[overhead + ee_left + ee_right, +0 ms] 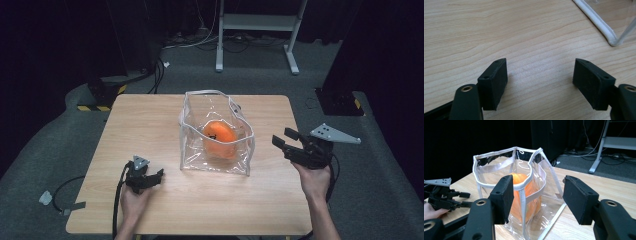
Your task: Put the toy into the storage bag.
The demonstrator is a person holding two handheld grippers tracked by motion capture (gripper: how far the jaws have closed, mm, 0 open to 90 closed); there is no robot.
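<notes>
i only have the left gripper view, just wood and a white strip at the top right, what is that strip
Observer: It is the white-trimmed bottom edge of a clear plastic bag standing upright on the table.
Operator: anything in the bag
Observer: Yes, one orange round thing sits inside it.
Operator: where is my other hand-held gripper
Observer: The right hand-held gripper is on the bag's other side, held off the table, jaws open and apart from the bag.
Operator: is my left one touching the bag
Observer: No, the left hand-held gripper is open with bare wood between it and the bag.
</notes>
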